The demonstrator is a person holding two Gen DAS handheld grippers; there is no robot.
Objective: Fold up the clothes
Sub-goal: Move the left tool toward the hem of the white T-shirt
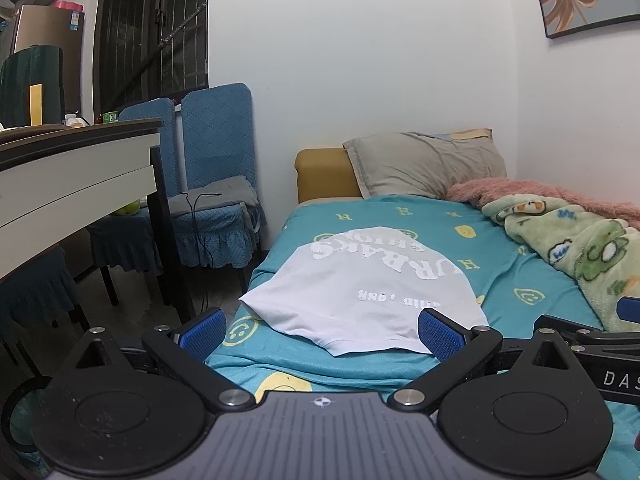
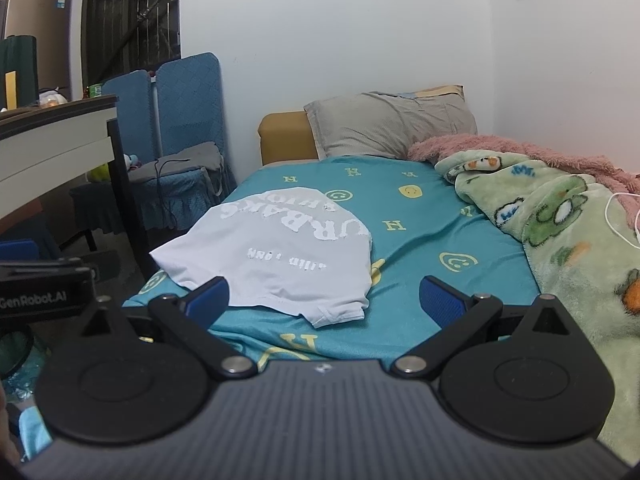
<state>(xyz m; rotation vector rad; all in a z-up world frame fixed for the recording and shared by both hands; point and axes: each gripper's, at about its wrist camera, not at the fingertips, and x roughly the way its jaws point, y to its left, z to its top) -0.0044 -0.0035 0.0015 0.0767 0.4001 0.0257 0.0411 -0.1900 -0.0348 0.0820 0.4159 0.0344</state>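
Teal bed sheet (image 1: pixel 500 264) fills my view, with the white shirt (image 1: pixel 360 292) lying flat near its left edge. My left gripper (image 1: pixel 320 330) and right gripper (image 2: pixel 324 298) hover empty, fingers apart.

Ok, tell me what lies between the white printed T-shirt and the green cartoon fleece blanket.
Only bare teal smiley-print bedsheet separates white printed T-shirt from green cartoon fleece blanket, shown in the right wrist view.

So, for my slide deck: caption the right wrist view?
Open right gripper faces a white T-shirt lying on the teal bedsheet.
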